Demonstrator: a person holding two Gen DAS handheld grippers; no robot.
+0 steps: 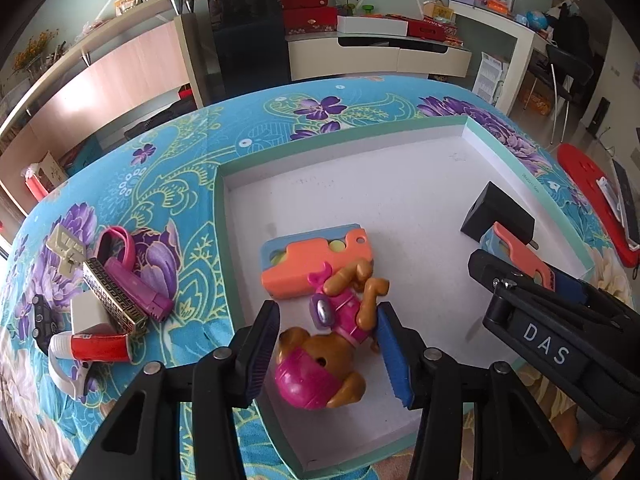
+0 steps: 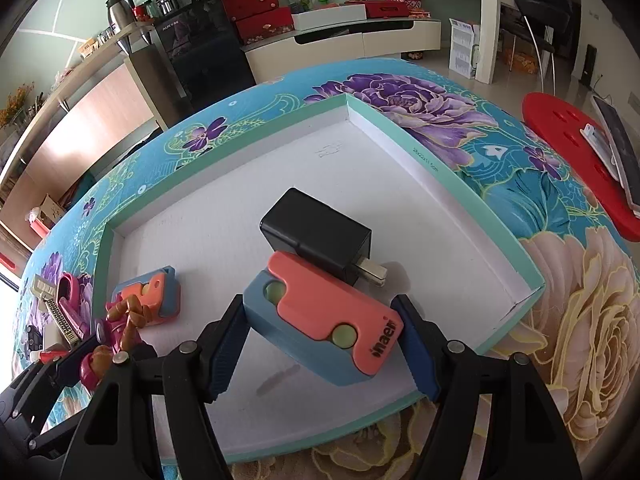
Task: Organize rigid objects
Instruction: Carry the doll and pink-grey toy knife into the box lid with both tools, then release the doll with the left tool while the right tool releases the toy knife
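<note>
A shallow white tray with a mint rim (image 1: 218, 216) (image 2: 472, 176) lies on the floral cloth. In the left wrist view my left gripper (image 1: 326, 354) is open around a brown and pink toy dog (image 1: 332, 344) lying in the tray, its pads apart from the toy's sides. An orange and blue case (image 1: 316, 258) (image 2: 156, 296) lies just beyond the dog. In the right wrist view my right gripper (image 2: 322, 346) is shut on a second orange and blue case (image 2: 324, 324), held over the tray against a black charger plug (image 2: 320, 240) (image 1: 496, 216).
Left of the tray on the cloth lie several small items: a pink clip (image 1: 120, 248), a patterned box (image 1: 114, 296), a red and white tube (image 1: 92, 348) and a beige piece (image 1: 66, 246). A red stool (image 2: 580, 152) stands right of the table.
</note>
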